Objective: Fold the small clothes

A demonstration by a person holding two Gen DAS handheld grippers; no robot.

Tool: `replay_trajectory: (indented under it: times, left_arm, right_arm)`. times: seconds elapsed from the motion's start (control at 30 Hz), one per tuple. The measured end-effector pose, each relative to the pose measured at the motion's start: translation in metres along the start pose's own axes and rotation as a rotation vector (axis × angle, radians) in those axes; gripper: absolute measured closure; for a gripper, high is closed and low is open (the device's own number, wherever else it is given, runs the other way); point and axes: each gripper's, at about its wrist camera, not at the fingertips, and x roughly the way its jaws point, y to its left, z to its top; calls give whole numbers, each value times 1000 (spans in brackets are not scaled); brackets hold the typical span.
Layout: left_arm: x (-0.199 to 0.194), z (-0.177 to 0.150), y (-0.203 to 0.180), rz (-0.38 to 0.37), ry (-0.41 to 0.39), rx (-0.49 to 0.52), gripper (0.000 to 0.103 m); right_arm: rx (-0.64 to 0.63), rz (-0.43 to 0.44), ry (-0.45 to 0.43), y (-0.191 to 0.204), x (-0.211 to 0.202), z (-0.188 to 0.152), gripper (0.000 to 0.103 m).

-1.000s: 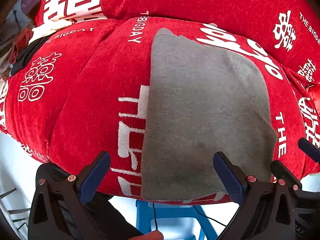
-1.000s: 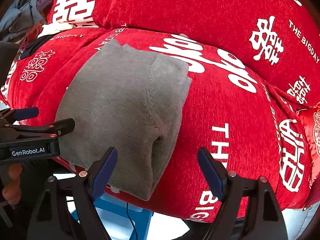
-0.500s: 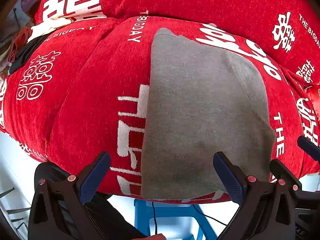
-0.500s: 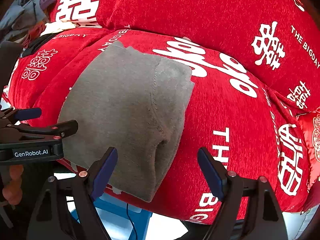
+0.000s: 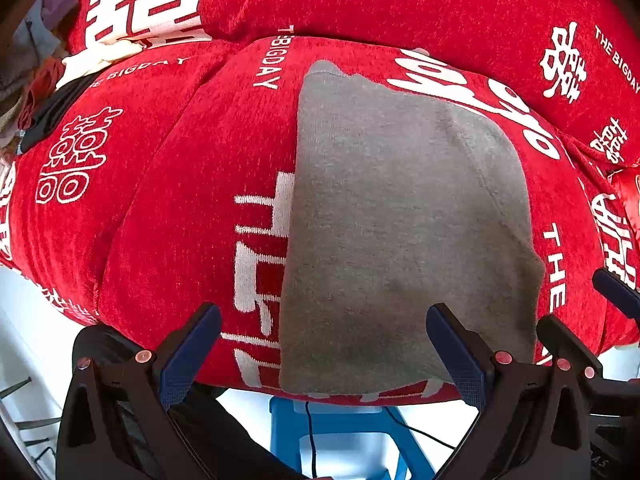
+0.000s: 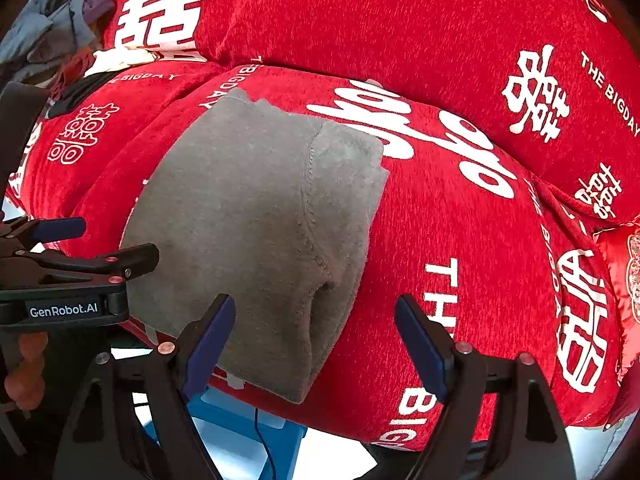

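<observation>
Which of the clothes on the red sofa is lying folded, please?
The grey garment on the seat cushion, flat and folded; the other clothes sit heaped at the far end.

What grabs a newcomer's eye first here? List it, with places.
The bright red cover with big white characters fills both views. A folded gray garment lies flat on it, near the front edge. Both grippers, left and right, hang over that edge, jaws wide and empty.
</observation>
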Motion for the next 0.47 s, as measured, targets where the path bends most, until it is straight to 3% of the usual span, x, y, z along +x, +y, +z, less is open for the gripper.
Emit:
replay_trajectory:
  times: [0.47]
  left_arm:
    - [-7, 0, -30, 68, 0, 76, 0]
  right_arm:
    - [84, 55, -33, -33, 3, -9, 19]
